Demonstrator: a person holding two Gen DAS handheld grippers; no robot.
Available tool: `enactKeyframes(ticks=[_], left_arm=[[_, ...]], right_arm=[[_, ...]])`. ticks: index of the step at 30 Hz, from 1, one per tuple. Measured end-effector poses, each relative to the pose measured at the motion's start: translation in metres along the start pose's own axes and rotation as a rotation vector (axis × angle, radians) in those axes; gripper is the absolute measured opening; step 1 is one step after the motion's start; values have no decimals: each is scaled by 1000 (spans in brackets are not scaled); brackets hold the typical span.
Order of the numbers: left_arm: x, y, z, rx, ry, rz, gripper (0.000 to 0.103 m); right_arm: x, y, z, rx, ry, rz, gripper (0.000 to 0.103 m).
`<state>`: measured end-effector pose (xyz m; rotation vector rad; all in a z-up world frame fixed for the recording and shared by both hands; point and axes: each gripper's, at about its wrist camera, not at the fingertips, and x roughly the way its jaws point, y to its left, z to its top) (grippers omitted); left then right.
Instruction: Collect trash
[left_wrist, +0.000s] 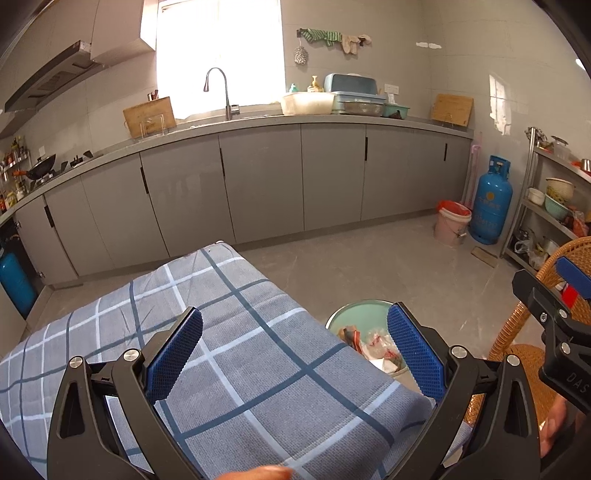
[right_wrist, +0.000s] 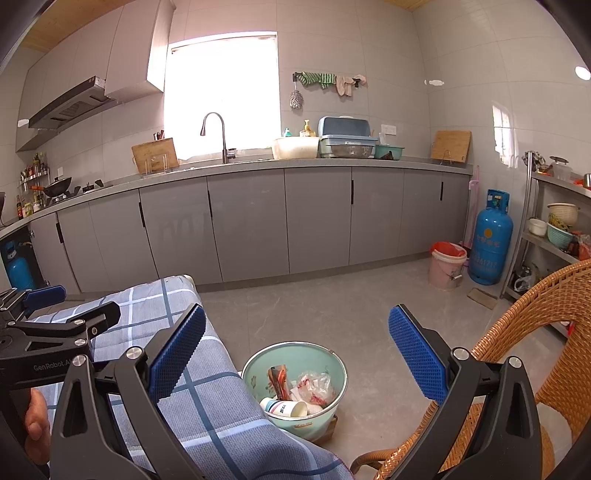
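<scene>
Left gripper (left_wrist: 295, 354): your jaws are spread wide with nothing between them, held above the checked cloth.
Right gripper (right_wrist: 297, 354): your jaws are spread wide here too, empty, held above the bucket.
Bench (left_wrist: 236, 354): covered by a grey and blue checked cloth; the stretch of it in view carries nothing.
Bucket (right_wrist: 255, 373): pale green, standing on the floor just beside the bench corner, between the bench and the wicker chair (right_wrist: 546, 314).
Trash: it lies in the bucket. You can see a white paper cup (right_wrist: 284, 408) on its side, a crumpled clear plastic bag (right_wrist: 316, 386) with red marks, and an orange wrapper (right_wrist: 279, 380) standing against the wall of the bucket.
Your hands: a thumb shows at the lower edge of the left view, and fingers (right_wrist: 37, 424) at the left edge of the right view behind the other gripper.
Background: grey kitchen cabinets with a sink and tap (right_wrist: 218, 136) under a bright window; a blue gas cylinder (right_wrist: 491, 236) stands by the far wall, with a pink pail (right_wrist: 447, 266) with a red liner just beside it.
Shelf (right_wrist: 554, 243): metal, at the right wall, holding bowls and baskets.
</scene>
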<state>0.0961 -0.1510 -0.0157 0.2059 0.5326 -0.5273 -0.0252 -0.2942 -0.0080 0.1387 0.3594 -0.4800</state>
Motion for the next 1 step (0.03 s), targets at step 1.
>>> enactKeyframes(ticks=[1], left_arm=[[1, 0, 0, 0, 2, -3, 99]], right_arm=[[1, 0, 0, -1, 2, -1, 98]])
